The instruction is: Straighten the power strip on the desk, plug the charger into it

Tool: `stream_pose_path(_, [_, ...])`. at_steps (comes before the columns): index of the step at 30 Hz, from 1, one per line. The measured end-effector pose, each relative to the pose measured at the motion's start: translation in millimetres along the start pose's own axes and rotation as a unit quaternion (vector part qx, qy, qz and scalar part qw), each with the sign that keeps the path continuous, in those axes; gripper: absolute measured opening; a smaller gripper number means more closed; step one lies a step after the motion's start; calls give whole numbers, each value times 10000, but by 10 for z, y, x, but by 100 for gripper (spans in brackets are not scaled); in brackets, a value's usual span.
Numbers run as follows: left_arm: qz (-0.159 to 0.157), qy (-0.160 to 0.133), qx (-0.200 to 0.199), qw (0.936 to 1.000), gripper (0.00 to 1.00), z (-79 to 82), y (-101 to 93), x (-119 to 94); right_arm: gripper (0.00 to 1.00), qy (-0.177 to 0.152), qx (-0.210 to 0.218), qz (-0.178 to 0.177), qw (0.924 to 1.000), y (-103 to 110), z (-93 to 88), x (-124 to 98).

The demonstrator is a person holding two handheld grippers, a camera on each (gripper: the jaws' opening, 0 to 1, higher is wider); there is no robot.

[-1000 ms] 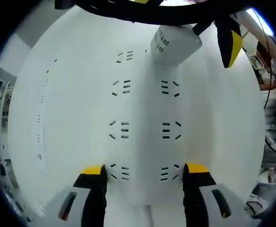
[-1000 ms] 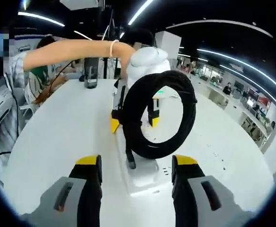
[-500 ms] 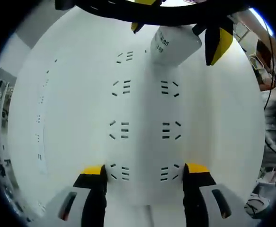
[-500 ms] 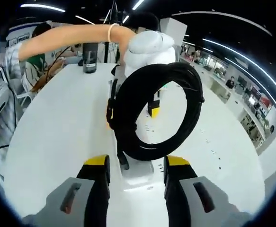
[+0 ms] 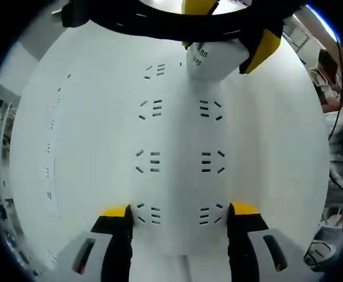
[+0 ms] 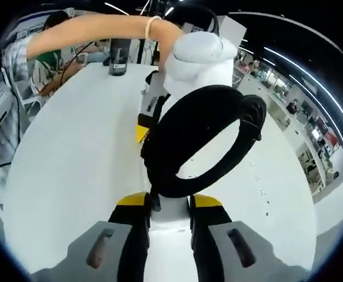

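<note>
two grippers worked one white power strip (image 5: 180, 153) on a white desk (image 5: 89, 117). in the left gripper view, the left gripper (image 5: 180, 214) stood with its yellow-tipped jaws spread at either long edge of the strip's near end, each tip at or just beside an edge; actual contact could not be told. the strip ran away from the camera with two rows of sockets. at its far end sat the white charger (image 5: 209, 59), and the yellow tips of the right gripper (image 5: 230, 29) flanked it beneath a black cable.

in the right gripper view, the right gripper (image 6: 169, 205) had its jaws pressed in on the white charger (image 6: 170, 220). a coiled black cable (image 6: 200, 138) rose just beyond. farther on, a person's hand (image 6: 197, 59), in a white covering, held the left gripper on the strip, and a dark bottle (image 6: 119, 57) stood well apart on the desk (image 6: 71, 129).
</note>
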State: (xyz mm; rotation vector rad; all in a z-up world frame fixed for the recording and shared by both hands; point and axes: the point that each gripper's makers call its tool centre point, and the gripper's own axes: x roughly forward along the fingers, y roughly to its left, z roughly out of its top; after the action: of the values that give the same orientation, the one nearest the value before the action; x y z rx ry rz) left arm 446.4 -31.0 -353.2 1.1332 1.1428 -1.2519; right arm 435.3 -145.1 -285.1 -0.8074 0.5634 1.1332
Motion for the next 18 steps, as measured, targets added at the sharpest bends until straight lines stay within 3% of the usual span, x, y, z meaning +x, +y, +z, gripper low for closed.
stream_pose_path(9, [-5, -59, 28, 10000, 64, 0, 0, -7, 22, 663, 439, 584, 9951, -30, -33, 23])
stream_pose_path(13, [0, 6, 39, 10000, 64, 6, 3, -9, 22, 1063, 9, 582, 9926, 75, -59, 17])
stream_pose_path(17, [-15, -84, 81, 9999, 64, 4, 9, -17, 22, 1233, -15, 528, 9910, 153, -68, 20])
stream_pose_path(18, [-17, -118, 91, 9999, 64, 5, 9, -18, 22, 1401, -507, 337, 9883, 172, -81, 8])
